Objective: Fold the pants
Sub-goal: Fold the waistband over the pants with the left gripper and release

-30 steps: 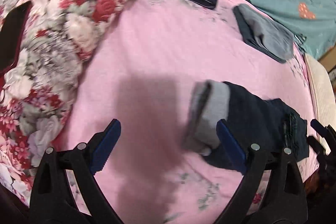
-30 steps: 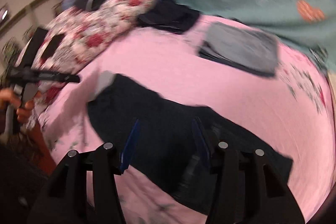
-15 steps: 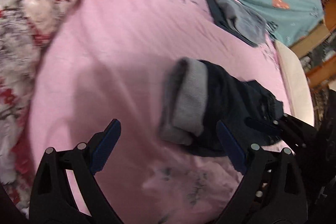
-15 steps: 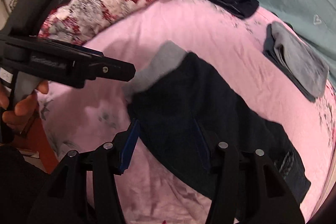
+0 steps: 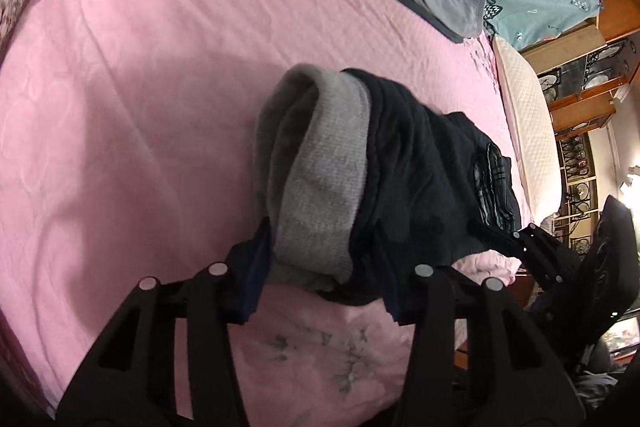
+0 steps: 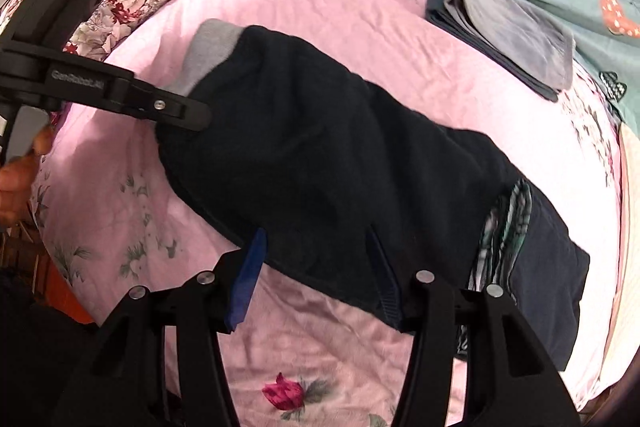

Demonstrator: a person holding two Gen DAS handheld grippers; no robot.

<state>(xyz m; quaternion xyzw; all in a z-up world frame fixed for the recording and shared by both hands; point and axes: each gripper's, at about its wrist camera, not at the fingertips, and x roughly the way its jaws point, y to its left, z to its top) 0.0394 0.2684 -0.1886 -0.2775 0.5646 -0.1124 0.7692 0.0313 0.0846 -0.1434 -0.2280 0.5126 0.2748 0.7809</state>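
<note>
Both grippers have closed in on the pants (image 6: 320, 163) at the bed's (image 5: 160, 67) near edge: left gripper (image 5: 320, 283) straddling the grey waistband (image 5: 320, 179), right gripper (image 6: 316, 275) the dark edge, jaws spread, nothing pinched; grasps look imminent.

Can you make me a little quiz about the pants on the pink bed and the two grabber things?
1. True or false: the dark pants have a grey cuff at one end.
2. Which is around the grey cuff end? A) left gripper B) right gripper C) neither
3. Fill in: the folded grey clothes lie on the ____ bedsheet.

Key: 1 true; 2 A, its open fingers sit either side of the cuff, while the right gripper is open around the pants' near edge; 3 pink.
</note>
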